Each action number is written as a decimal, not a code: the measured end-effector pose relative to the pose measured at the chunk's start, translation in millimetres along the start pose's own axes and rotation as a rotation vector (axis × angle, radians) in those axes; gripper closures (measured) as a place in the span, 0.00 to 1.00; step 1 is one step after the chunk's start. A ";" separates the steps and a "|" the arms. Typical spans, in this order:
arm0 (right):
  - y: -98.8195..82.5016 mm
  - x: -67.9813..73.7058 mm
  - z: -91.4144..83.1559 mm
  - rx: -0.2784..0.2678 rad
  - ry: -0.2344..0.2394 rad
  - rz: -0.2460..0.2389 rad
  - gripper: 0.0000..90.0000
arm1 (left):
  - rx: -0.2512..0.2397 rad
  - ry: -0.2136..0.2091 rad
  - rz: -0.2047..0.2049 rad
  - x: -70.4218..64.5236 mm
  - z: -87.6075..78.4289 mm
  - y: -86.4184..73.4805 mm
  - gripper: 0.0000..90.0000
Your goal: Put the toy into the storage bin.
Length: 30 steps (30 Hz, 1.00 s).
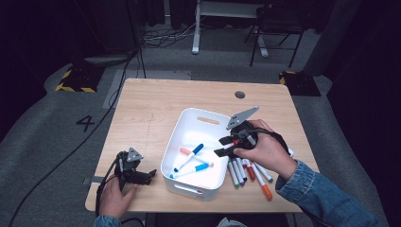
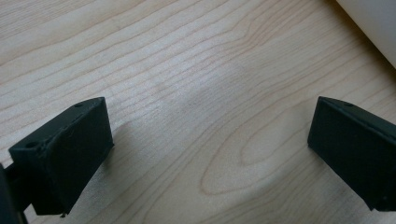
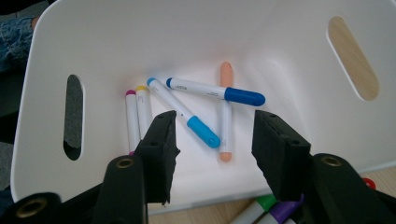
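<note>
A white bin [image 1: 188, 118] stands on the wooden table [image 1: 151, 104]. In it lie several markers: a dark-blue-capped one [image 3: 215, 91], a light-blue-capped one [image 3: 187, 114], a peach one [image 3: 226, 112], a yellow-tipped one [image 3: 143, 109] and a magenta-tipped one [image 3: 132, 121]. My right gripper [image 1: 222, 146] hovers at the bin's right rim, pointing into it. Its jaws are open [image 3: 215, 140] and nothing is between them. My left gripper [image 1: 151, 175] rests low at the table's front left, open [image 2: 210, 140] over bare wood, with nothing between its jaws.
Several loose markers [image 1: 248, 172] lie on the table right of the bin, under my right hand; green and purple caps [image 3: 266, 210] show below the bin's rim. A corner of the bin [image 2: 373, 23] is near the left gripper. A round hole [image 1: 239, 94] is at the table's back.
</note>
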State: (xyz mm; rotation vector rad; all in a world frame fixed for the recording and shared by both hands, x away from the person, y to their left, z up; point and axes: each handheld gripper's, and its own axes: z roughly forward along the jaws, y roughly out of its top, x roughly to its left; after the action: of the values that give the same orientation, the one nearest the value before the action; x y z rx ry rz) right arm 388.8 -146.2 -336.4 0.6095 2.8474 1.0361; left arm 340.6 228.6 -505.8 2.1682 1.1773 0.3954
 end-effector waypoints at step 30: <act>-67.2 -32.4 -35.2 0.019 -0.106 0.147 0.58 | -0.003 0.010 -0.002 0.4 0.9 0.9 0.00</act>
State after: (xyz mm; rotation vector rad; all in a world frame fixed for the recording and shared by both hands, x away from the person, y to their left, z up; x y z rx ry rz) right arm 389.0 -226.7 -354.1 0.8595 2.7584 0.9652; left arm 341.9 228.2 -505.9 2.1644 1.1833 0.4075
